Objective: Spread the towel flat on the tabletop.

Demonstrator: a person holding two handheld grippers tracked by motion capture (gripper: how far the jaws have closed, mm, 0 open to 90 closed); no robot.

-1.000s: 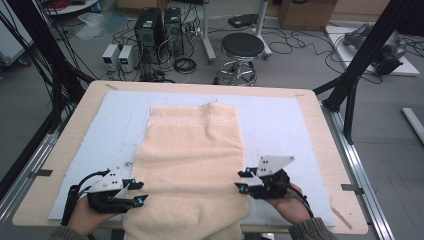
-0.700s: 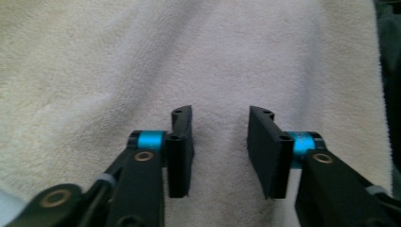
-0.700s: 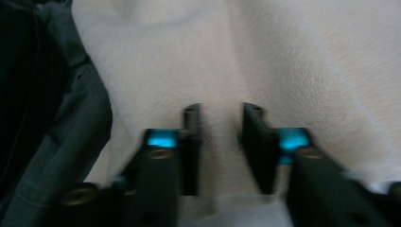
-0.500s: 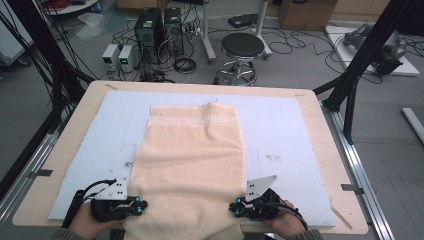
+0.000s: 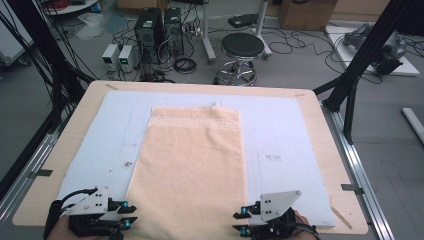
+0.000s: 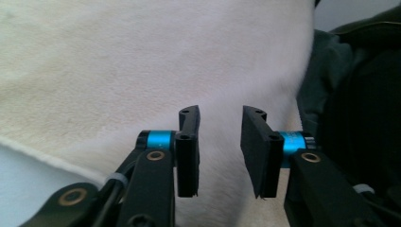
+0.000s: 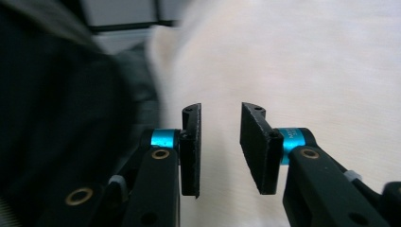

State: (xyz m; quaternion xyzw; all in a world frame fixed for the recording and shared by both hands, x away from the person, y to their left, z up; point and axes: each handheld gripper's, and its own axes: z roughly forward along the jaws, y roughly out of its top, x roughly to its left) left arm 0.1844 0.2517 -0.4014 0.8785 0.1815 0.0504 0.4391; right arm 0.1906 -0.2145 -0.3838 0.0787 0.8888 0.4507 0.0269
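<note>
A peach towel [image 5: 192,165] with a patterned band at its far end lies lengthwise on a pale blue mat [image 5: 285,130]; its near end runs to the table's front edge. My left gripper [image 5: 131,216] sits at the towel's near left edge, my right gripper [image 5: 239,220] at its near right edge. In the left gripper view the left gripper [image 6: 220,151] is open, its jaws having just been opening, with towel [image 6: 142,61] beyond the gap and nothing pinched. The right gripper [image 7: 220,151] is likewise open and just opening over the towel [image 7: 307,61].
The wooden table [image 5: 330,135] has metal rails along both sides. A stool [image 5: 242,47], computer towers [image 5: 160,22] and cables stand on the floor behind it; a black frame leg [image 5: 360,60] rises at the right. Dark clothing [image 6: 359,94] is close to both grippers.
Both grippers have drawn back toward the table's near edge. The towel lies much as before.
</note>
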